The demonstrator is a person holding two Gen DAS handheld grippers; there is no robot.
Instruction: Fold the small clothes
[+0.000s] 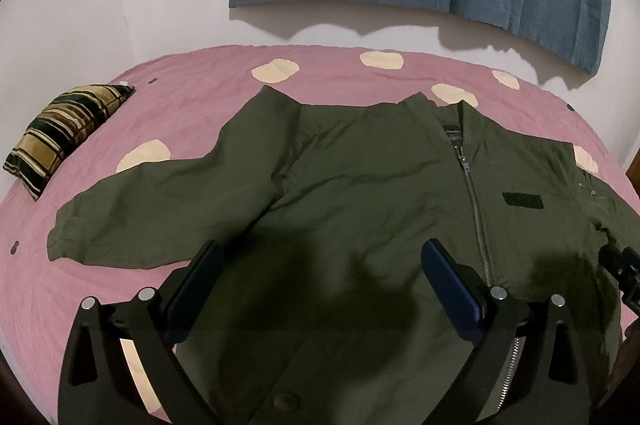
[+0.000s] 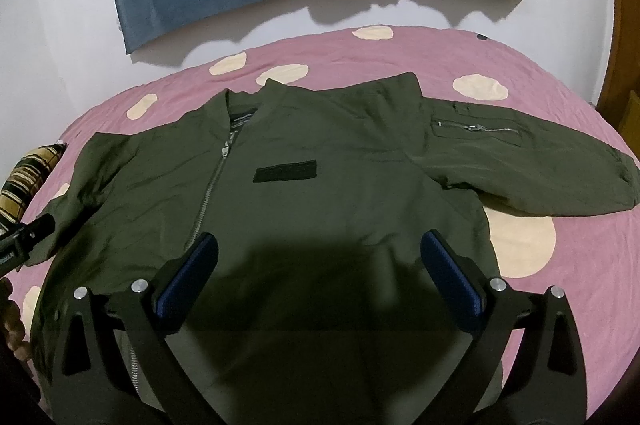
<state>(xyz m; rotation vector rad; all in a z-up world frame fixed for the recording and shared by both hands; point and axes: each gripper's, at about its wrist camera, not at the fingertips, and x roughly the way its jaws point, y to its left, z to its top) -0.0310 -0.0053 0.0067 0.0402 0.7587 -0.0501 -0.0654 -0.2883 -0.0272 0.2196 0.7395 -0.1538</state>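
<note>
Pink bed (image 1: 200, 97): jacket (image 1: 360, 185) sleeve-zip (image 2: 476, 127) in R view only.

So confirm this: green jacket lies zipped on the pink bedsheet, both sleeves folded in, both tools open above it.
Wrong on the sleeves. The jacket lies zipped on the bedsheet with both sleeves spread outward, as each wrist view shows. Left tool and right tool are open.

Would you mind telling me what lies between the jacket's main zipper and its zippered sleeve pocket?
In the right wrist view, a black rectangular patch sits on the chest of the green jacket, between the main zipper and the sleeve pocket.
</note>
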